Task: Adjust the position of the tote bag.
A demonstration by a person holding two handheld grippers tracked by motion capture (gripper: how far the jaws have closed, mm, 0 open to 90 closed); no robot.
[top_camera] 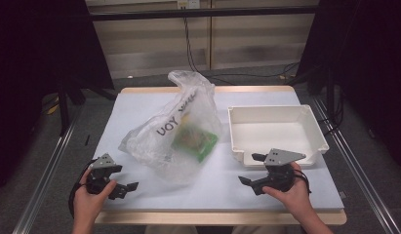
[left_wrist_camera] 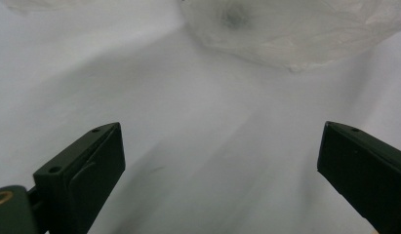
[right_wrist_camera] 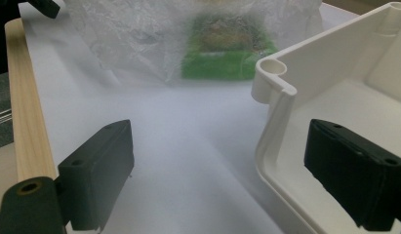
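A limp, slippery clear plastic bag (top_camera: 176, 129) holding a green packet (top_camera: 194, 139) at mid-table is flanked by the open-jawed left gripper (top_camera: 122, 187) and right gripper (top_camera: 251, 168), its crumpled top judged the best hold.

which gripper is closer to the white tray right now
Right. The right gripper sits at the white tray's near front wall, one of its fingers over the rim in the right gripper view. The left gripper is across the table, beyond the plastic bag, near the table's front left.

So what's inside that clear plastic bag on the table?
Through the plastic bag a green packet with a yellowish-brown picture shows, lying near the bag's right side. The crinkled film blurs its print, and whether anything lies beneath it cannot be seen.
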